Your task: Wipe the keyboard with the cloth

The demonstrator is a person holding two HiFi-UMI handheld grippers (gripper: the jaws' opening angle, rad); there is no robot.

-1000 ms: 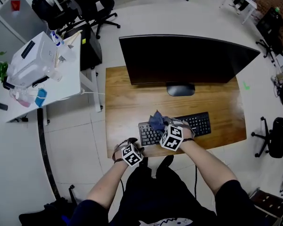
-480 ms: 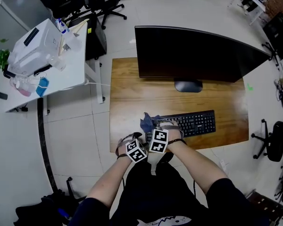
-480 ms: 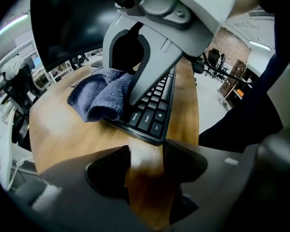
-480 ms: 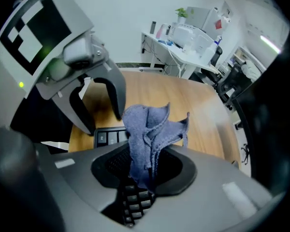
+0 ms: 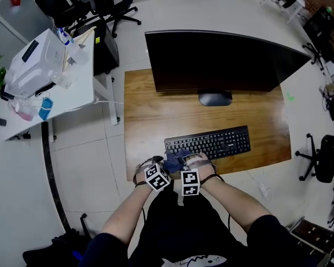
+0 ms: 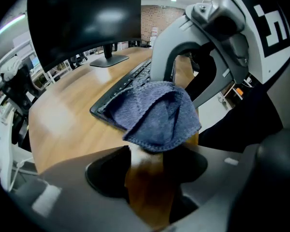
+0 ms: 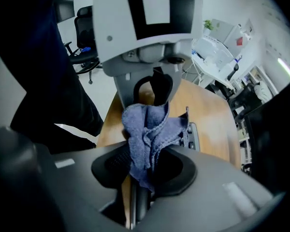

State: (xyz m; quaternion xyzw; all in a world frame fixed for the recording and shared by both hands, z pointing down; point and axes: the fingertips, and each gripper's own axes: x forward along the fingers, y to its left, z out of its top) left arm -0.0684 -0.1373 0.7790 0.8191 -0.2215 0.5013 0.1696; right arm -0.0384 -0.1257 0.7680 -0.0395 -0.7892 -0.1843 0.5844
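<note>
The black keyboard (image 5: 211, 142) lies on the wooden desk (image 5: 145, 115), in front of the monitor. A blue cloth (image 5: 173, 160) hangs bunched off the keyboard's near left corner. My right gripper (image 5: 181, 162) is shut on the cloth (image 7: 147, 134), whose folds run down into the gap at the gripper (image 7: 140, 178). My left gripper (image 5: 165, 165) faces it, tip to tip. In the left gripper view the cloth (image 6: 154, 112) droops right over my left gripper (image 6: 147, 154), whose jaws stand apart with desk wood showing between them. The keyboard (image 6: 125, 86) stretches behind.
A wide dark monitor (image 5: 222, 60) on a round foot (image 5: 214, 98) stands at the desk's back. A white side table (image 5: 50, 82) with a printer and bottles is at the left. Office chairs (image 5: 106, 4) stand beyond. The desk's front edge (image 5: 139, 177) is under both grippers.
My right gripper has carried the cloth off the keyboard's left keys, back to the near edge, beside the left gripper. The left gripper has closed in on the cloth.
</note>
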